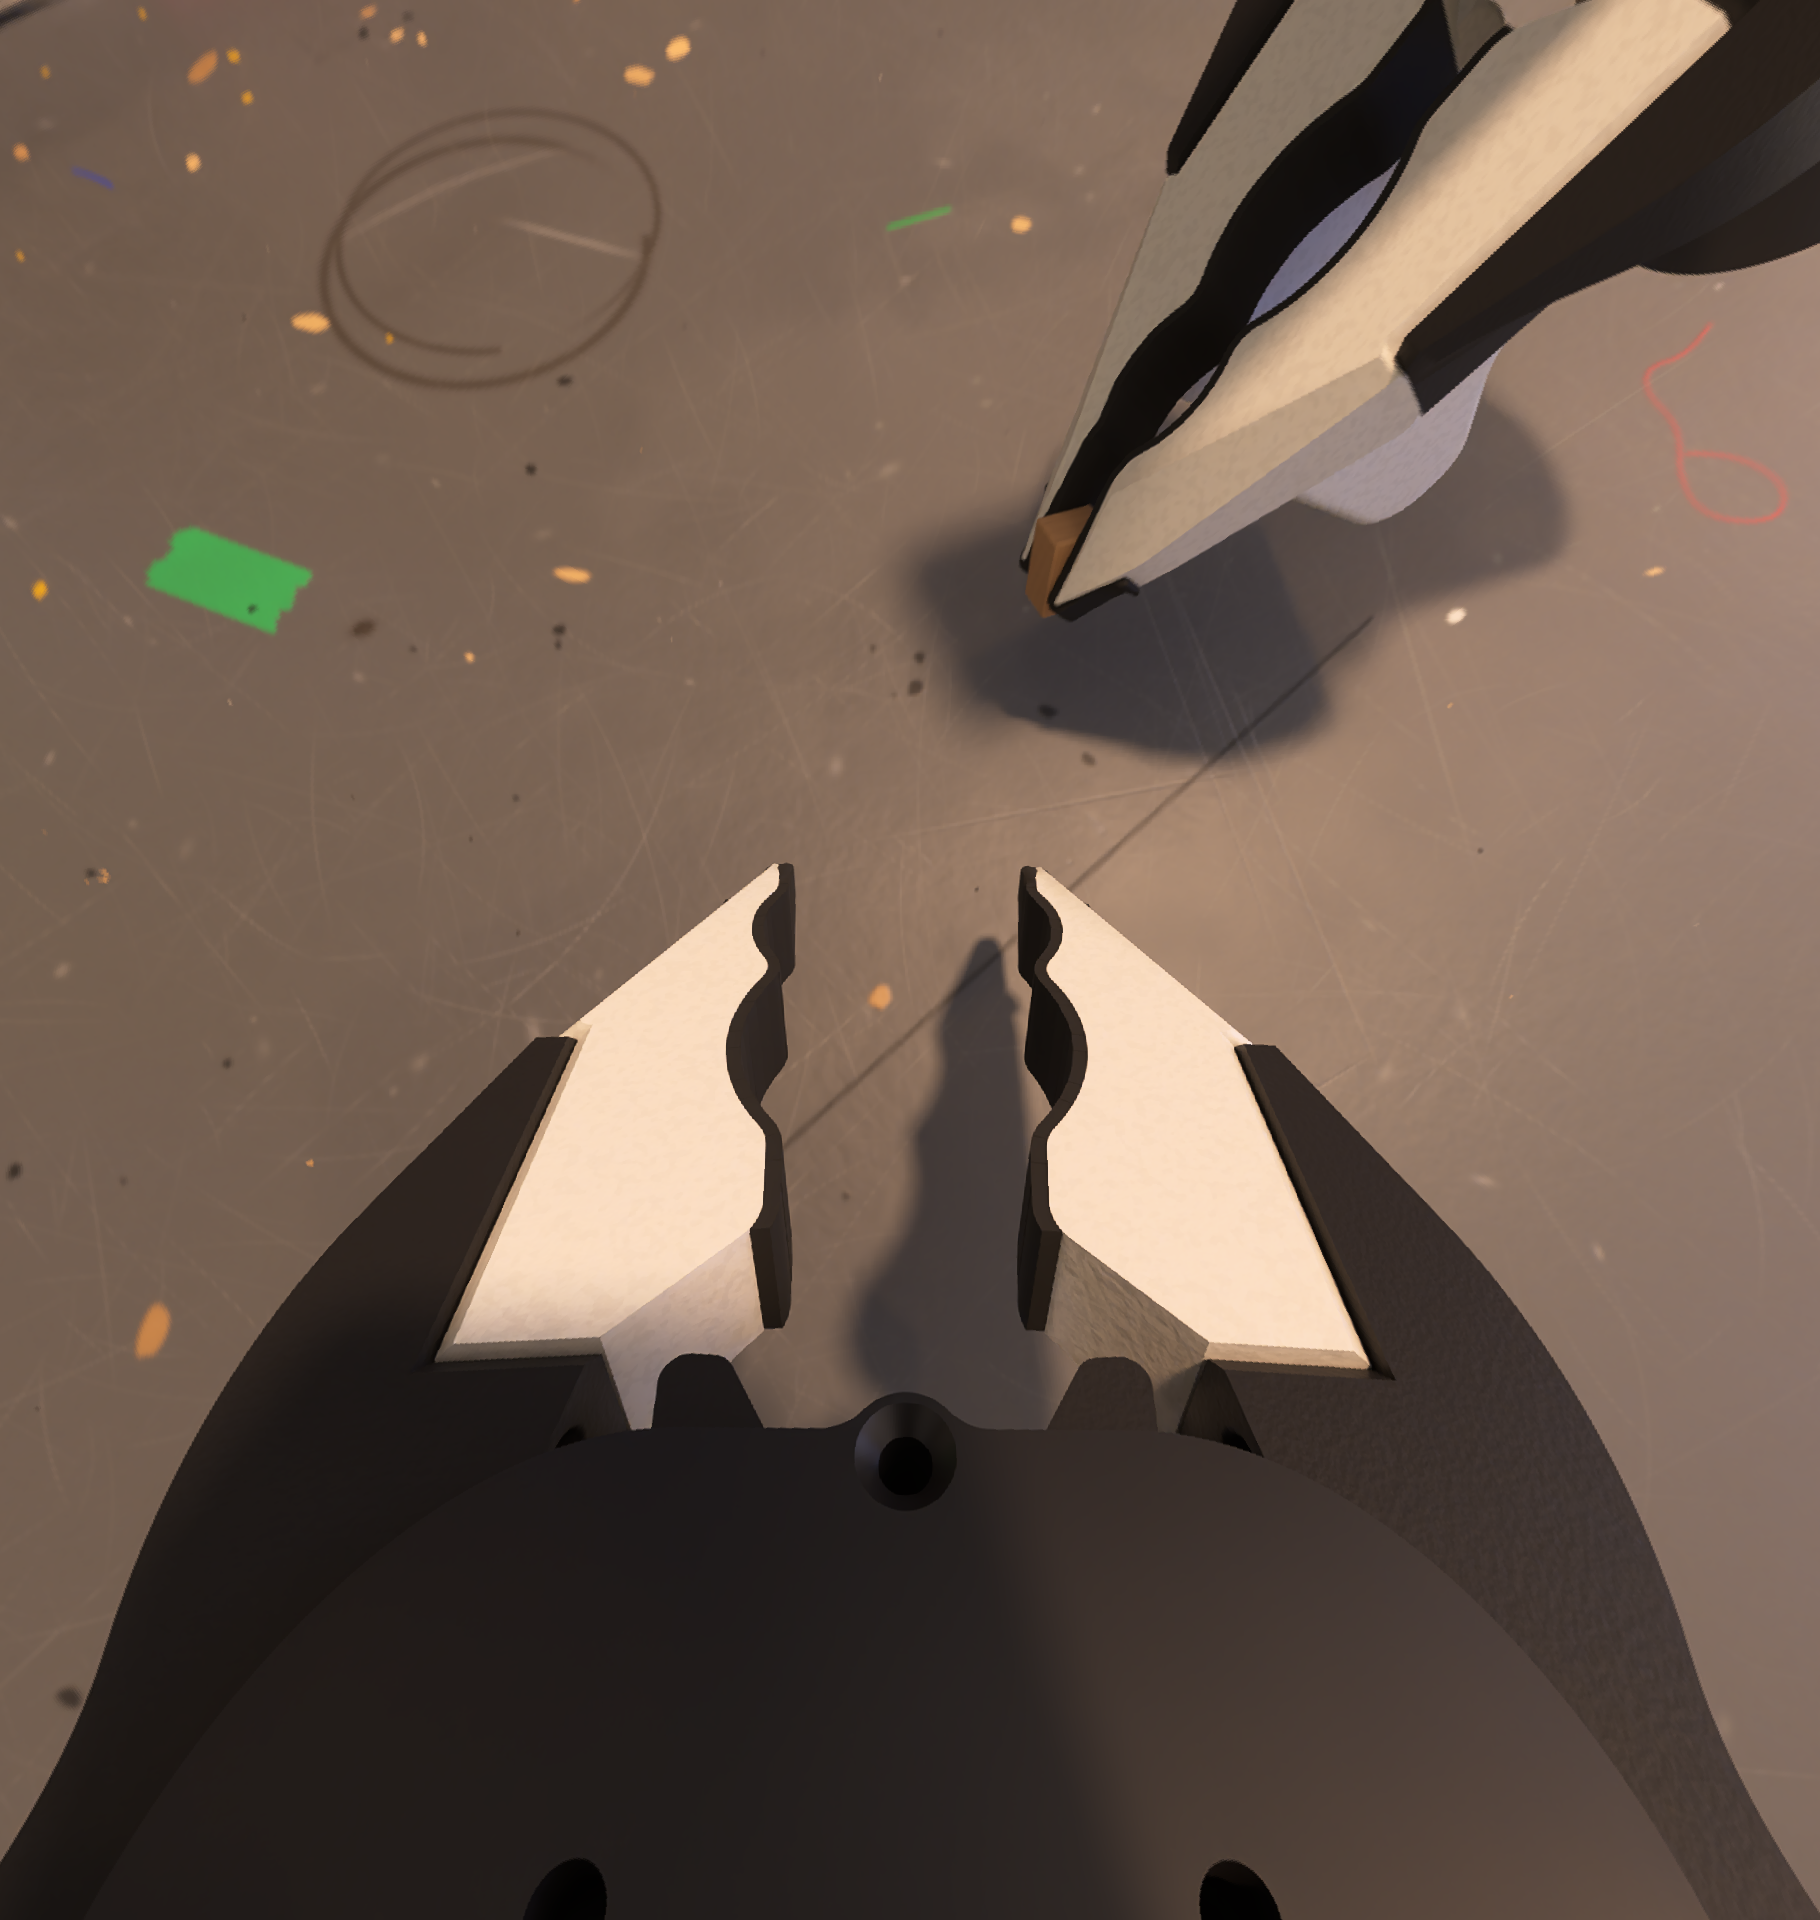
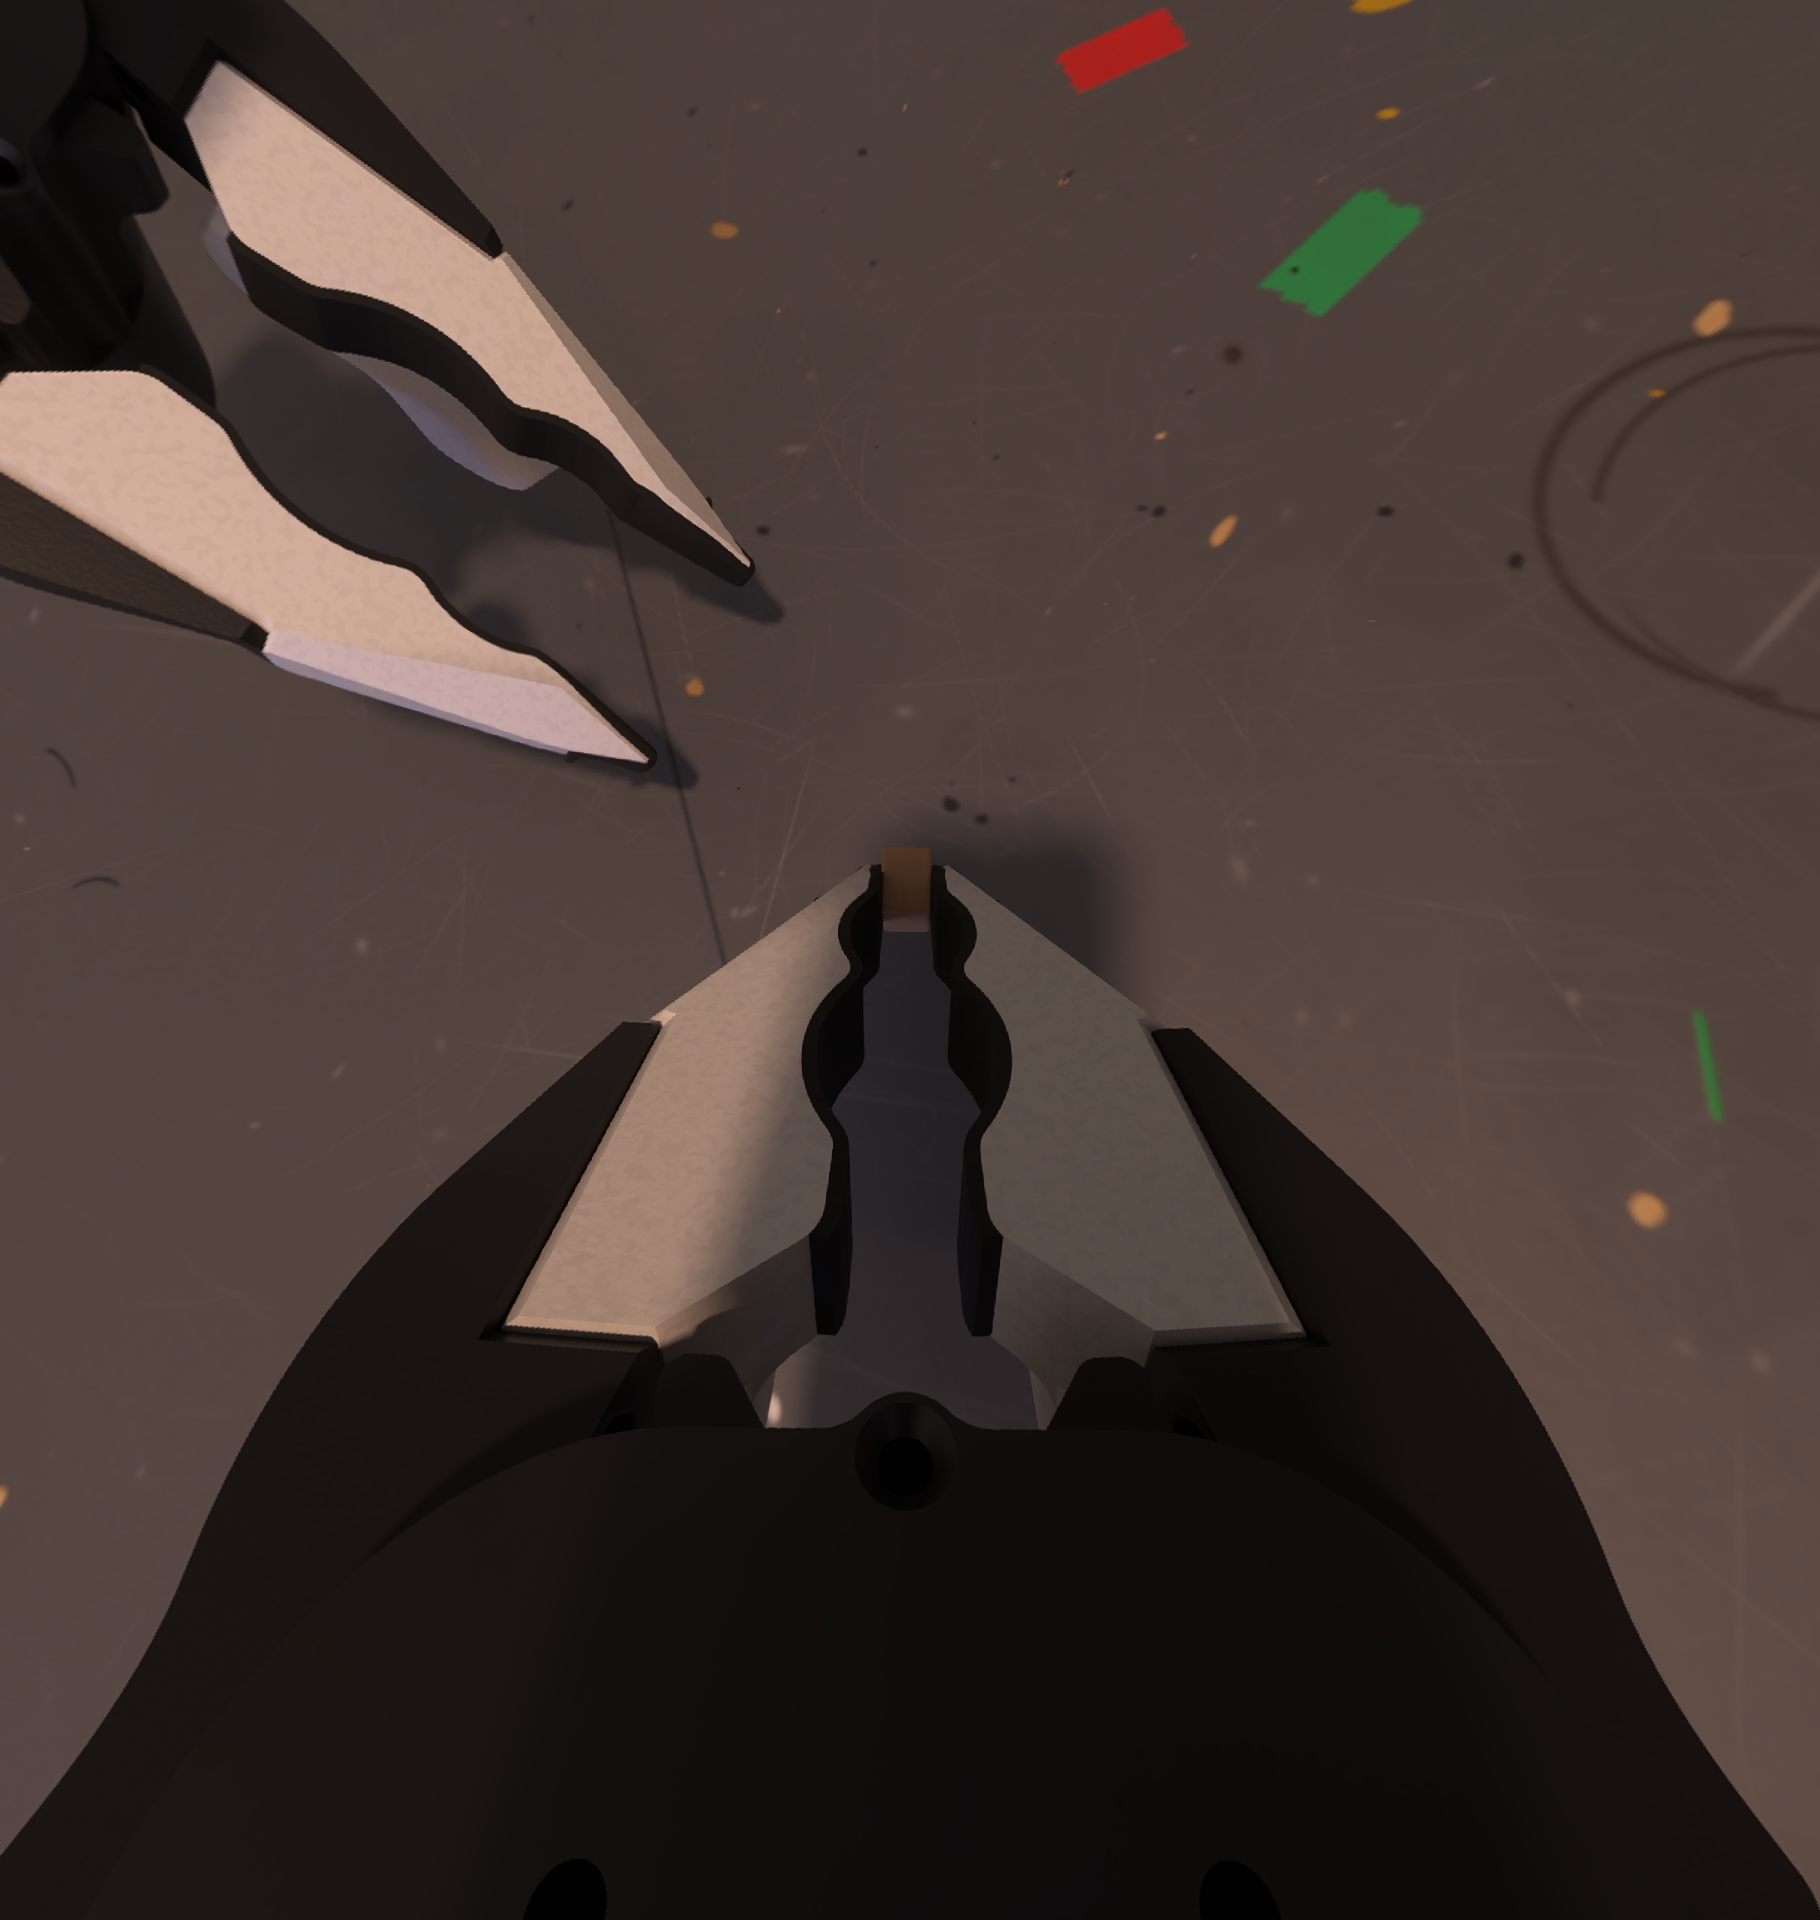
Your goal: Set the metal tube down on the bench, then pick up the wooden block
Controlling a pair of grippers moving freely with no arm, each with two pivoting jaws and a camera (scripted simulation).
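Observation:
My right gripper (image 2: pixel 906 883) is shut on a small brown wooden block (image 2: pixel 906 881), pinched at the very fingertips. In the left wrist view the right gripper (image 1: pixel 1053 587) comes in from the upper right and holds the block (image 1: pixel 1049 561) just above the bench, over its own shadow. A pale metal tube (image 1: pixel 1405 457) lies on the bench under it and shows as grey metal between my right fingers (image 2: pixel 906 1247). My left gripper (image 1: pixel 906 883) is open and empty above the bench. It also shows at the upper left of the right wrist view (image 2: pixel 696 663).
The bench is brown, scratched and speckled. On it are green tape (image 1: pixel 228 578), red tape (image 2: pixel 1122 49), a wire ring (image 1: pixel 490 249) and a red thread (image 1: pixel 1716 457). A pale rounded object (image 2: pixel 470 447) lies half hidden behind the left gripper.

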